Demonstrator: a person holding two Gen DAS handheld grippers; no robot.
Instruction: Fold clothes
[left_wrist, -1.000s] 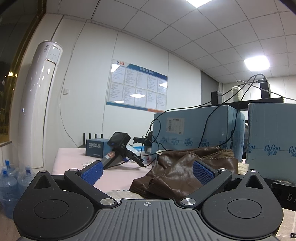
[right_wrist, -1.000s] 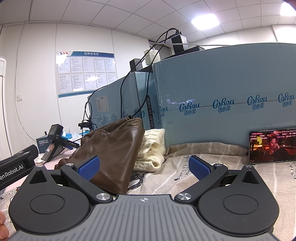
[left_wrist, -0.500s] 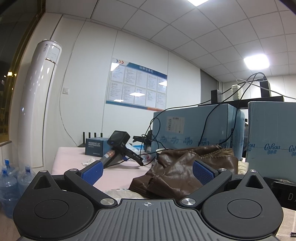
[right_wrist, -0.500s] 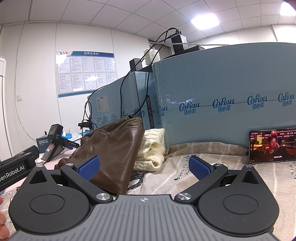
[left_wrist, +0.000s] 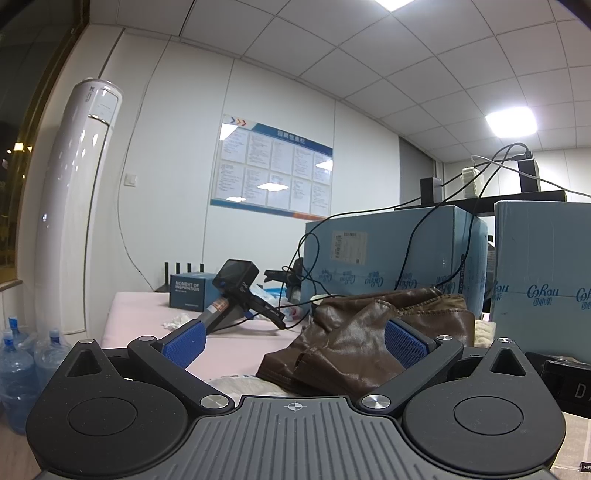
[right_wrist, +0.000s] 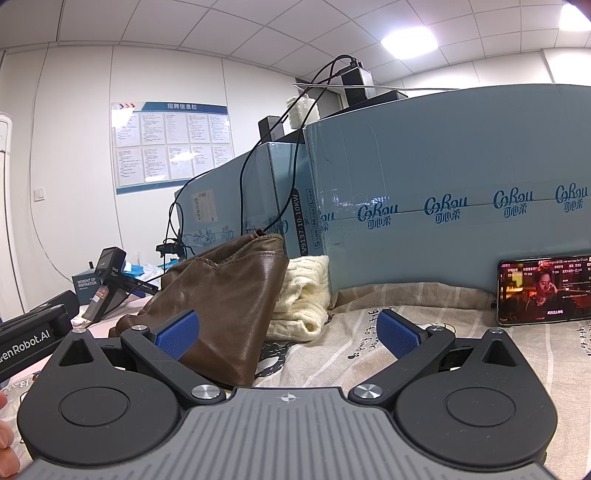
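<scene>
Both the left gripper (left_wrist: 293, 341) and right gripper (right_wrist: 288, 330) gape empty. One brown leather garment (right_wrist: 229, 299) lies heaped on the surface (right_wrist: 369, 343), touching one cream knit (right_wrist: 304, 295). Two blue cartons (right_wrist: 443, 192) stand behind; one phone (right_wrist: 545, 291) leans against them.

Office, grid ceiling panels (left_wrist: 424, 55), wall notice board (left_wrist: 271, 168), water jugs (left_wrist: 18, 373), stacked cartons (right_wrist: 443, 192)

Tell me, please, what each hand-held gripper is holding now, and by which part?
Nothing. The left hand-held gripper and the right hand-held gripper are both open and empty; the brown leather garment lies ungrasped.
</scene>
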